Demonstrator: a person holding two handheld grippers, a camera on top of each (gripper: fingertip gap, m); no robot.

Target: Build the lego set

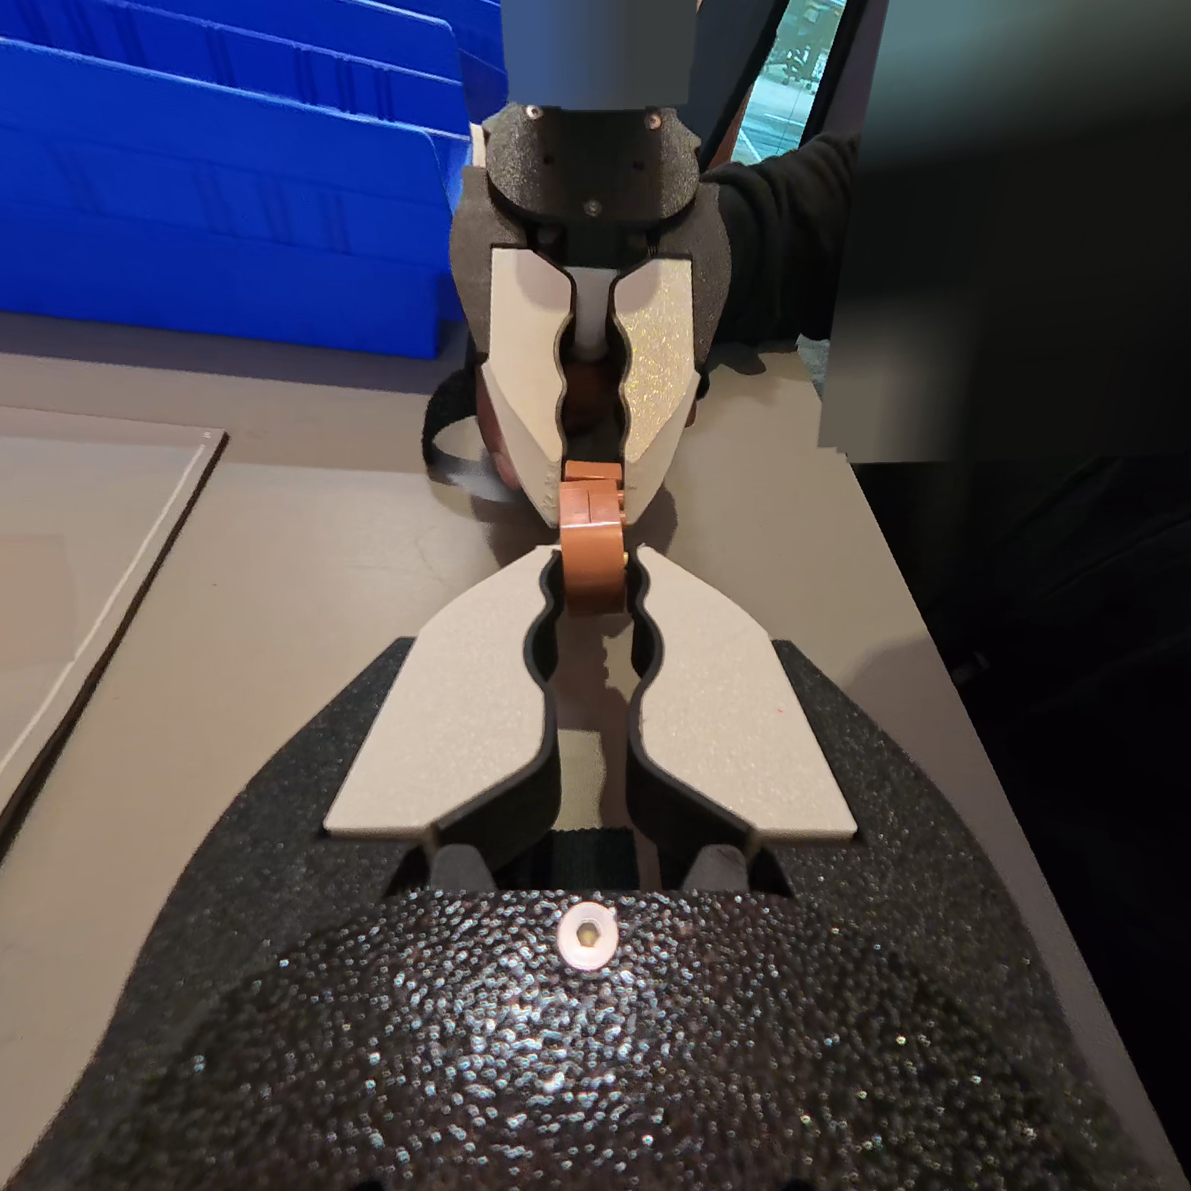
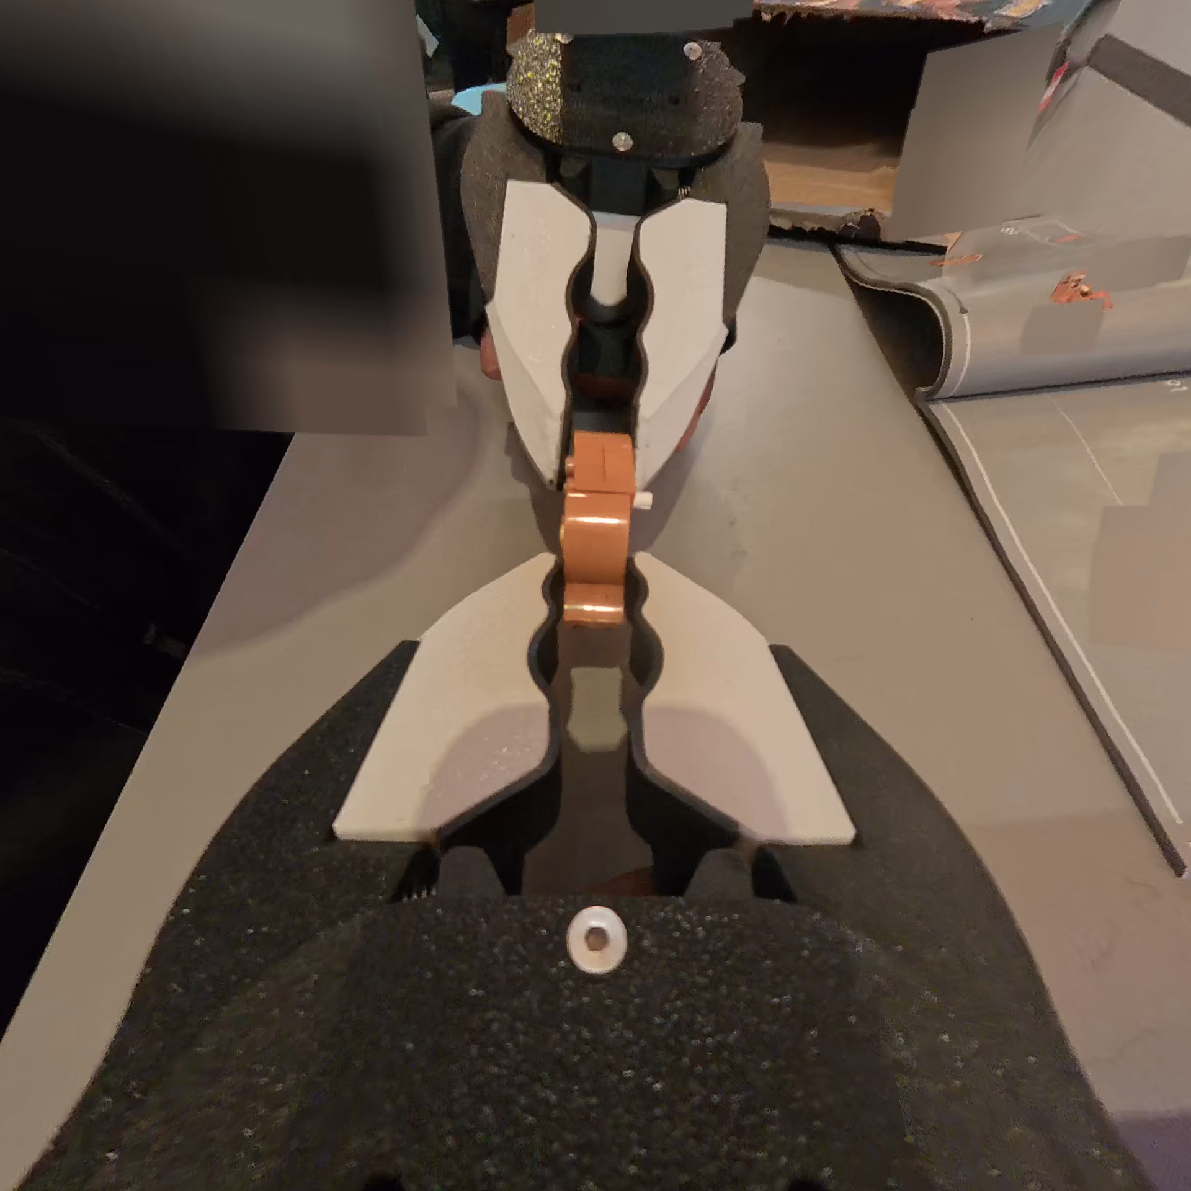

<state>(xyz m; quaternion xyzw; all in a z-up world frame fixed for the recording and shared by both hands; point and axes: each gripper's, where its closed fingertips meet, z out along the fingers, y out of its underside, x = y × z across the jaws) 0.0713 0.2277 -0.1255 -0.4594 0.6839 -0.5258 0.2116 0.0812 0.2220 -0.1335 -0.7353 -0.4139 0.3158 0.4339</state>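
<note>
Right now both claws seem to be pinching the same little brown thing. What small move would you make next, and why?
Probably hold steady and ease one side apart gently. The left gripper and right gripper face each other, each clamped on an end of the jointed brown plastic piece above the grey table; a sudden tug might slip it.

A small brown plastic assembly (image 1: 591,557), built of several brick-like pieces, hangs above the grey bench (image 1: 309,580), spanning the two tools. Its rounded end sits pinched between the left tool (image 1: 593,580) tips; its blocky, seamed end sits between the right tool (image 2: 594,590) tips. A pale peg, perhaps a pin, juts from one side.
</note>
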